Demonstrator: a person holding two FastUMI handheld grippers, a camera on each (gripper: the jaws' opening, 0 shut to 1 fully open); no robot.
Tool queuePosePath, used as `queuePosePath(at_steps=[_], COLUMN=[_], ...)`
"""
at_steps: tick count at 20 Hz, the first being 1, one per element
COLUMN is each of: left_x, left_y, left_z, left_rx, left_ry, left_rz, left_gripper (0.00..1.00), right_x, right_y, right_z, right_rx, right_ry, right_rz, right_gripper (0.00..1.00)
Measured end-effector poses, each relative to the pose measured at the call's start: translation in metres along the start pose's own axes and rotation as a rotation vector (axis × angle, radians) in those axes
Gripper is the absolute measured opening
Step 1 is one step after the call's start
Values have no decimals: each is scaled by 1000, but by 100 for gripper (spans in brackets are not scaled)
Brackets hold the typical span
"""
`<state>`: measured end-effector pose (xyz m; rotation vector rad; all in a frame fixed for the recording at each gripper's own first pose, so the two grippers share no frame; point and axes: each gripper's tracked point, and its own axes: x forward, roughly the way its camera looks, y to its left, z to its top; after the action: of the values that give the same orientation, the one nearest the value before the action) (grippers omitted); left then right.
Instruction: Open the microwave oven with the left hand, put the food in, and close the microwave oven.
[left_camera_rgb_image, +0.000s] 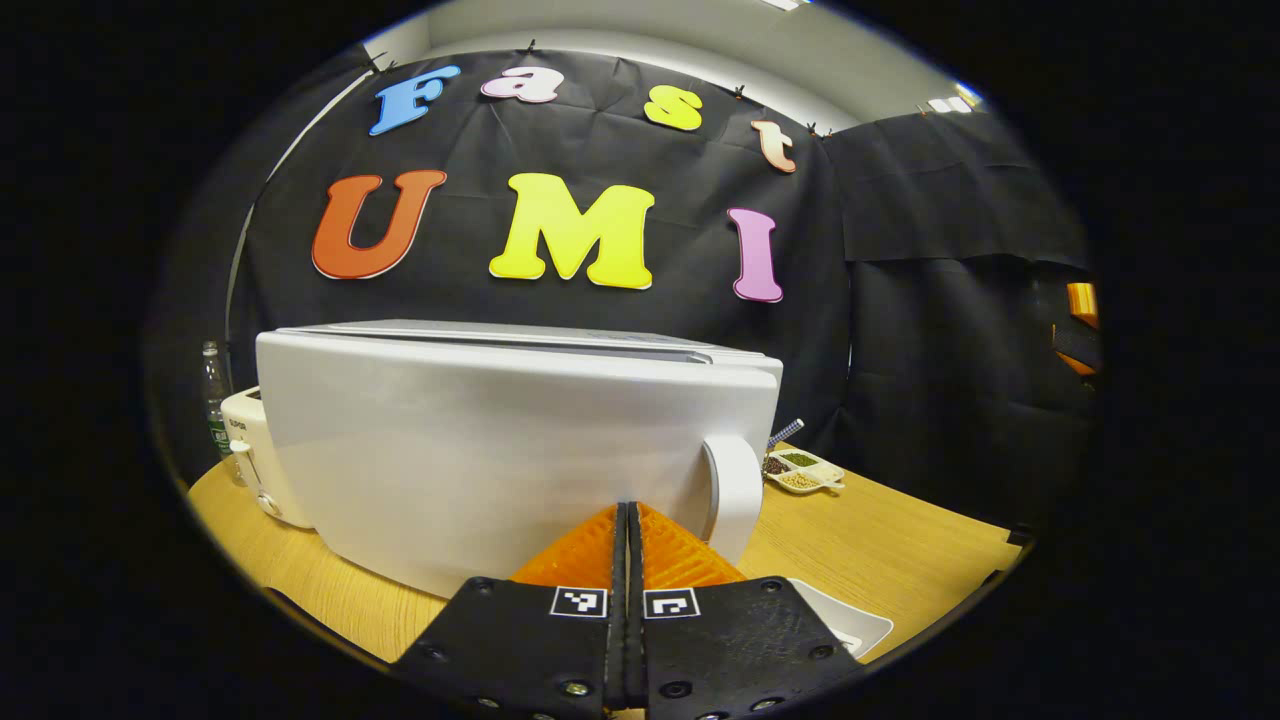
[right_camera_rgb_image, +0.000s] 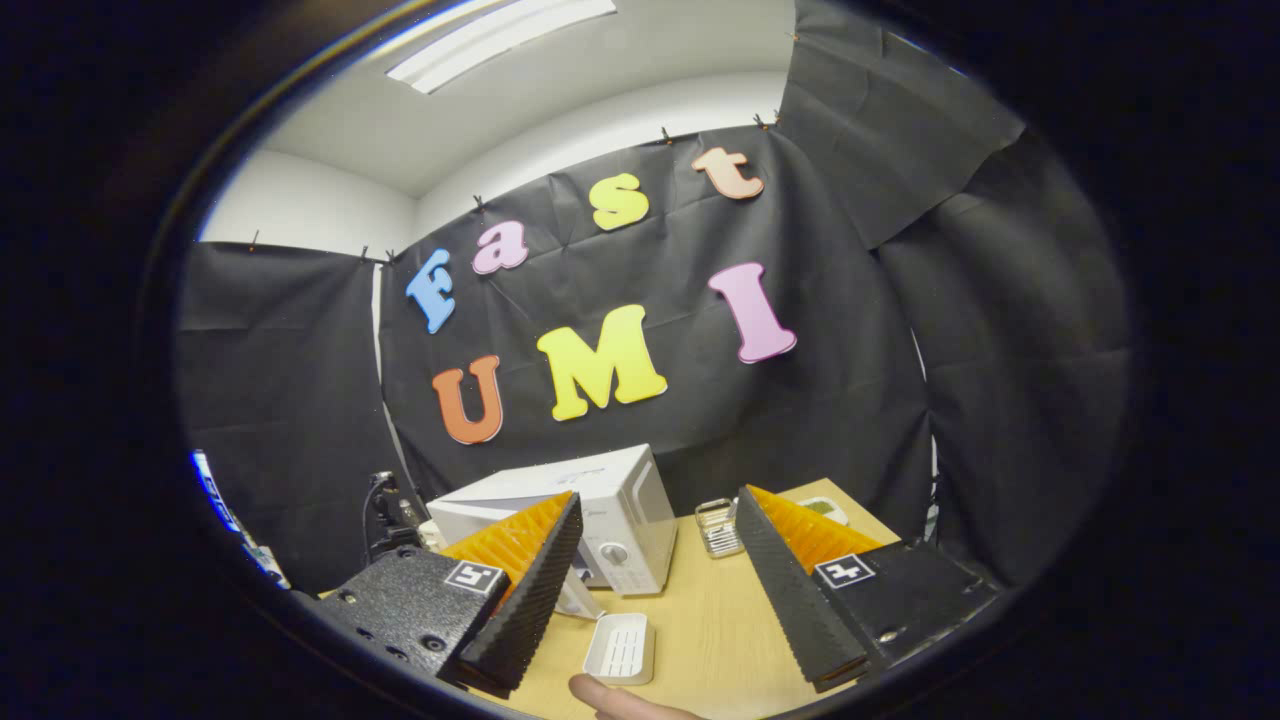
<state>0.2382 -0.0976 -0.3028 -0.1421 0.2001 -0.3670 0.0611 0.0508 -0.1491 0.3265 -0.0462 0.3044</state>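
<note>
The white microwave (left_camera_rgb_image: 500, 450) stands close ahead in the left gripper view, its door face broad, with the white handle (left_camera_rgb_image: 735, 490) at the door's right edge. My left gripper (left_camera_rgb_image: 627, 508) is shut with nothing between its fingers, tips right at the door just left of the handle. The right gripper view has the microwave (right_camera_rgb_image: 625, 510) farther off, its control panel (right_camera_rgb_image: 628, 565) facing me; whether the door is ajar I cannot tell. My right gripper (right_camera_rgb_image: 657, 495) is open and empty above the table. A white ridged dish (right_camera_rgb_image: 620, 648) lies on the table below it, also seen as the dish (left_camera_rgb_image: 845, 620).
On the wooden table (left_camera_rgb_image: 900, 540), a white toaster (left_camera_rgb_image: 250, 450) and a bottle (left_camera_rgb_image: 213, 400) stand left of the microwave. A divided dish of grains (left_camera_rgb_image: 805, 472) lies to its right. A fingertip (right_camera_rgb_image: 620, 700) shows at the near edge.
</note>
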Motion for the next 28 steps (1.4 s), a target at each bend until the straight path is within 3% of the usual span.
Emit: queuePosePath(at_steps=[7,9,14,19,22,23,24,26,27,28], left_x=[55,62,64,61,46,37,25,-3,-19,-30], left_y=[-5,3,2,3,-9,-8,-9,-7,-3,-2], left_z=[0,2,0,-4,-22,-19,-14,1,12,17], left_rx=[14,51,85,79,74,84,83,78,79,81], left_ry=[33,50,39,63,140,131,124,108,95,88], left_rz=[42,97,122,146,120,126,128,154,186,196], left_gripper=[0,1,1,1,1,14,2,1,3,29], right_x=[2,-1,-13,-26,-38,-42,-47,-51,-51,-52], right_y=[-7,-9,-14,-8,-3,-3,-1,2,5,9], right_z=[3,6,16,23,25,24,25,28,25,22], right_rx=[-27,-30,-50,-43,-48,-46,-42,-49,-59,-65], right_ry=[-3,-7,-40,-49,-55,-54,-55,-60,-49,-34], right_rz=[-11,-17,-49,-78,-83,-89,-93,-106,-110,-110], right_gripper=[98,98,98,98,98,98,98,98,98,98])
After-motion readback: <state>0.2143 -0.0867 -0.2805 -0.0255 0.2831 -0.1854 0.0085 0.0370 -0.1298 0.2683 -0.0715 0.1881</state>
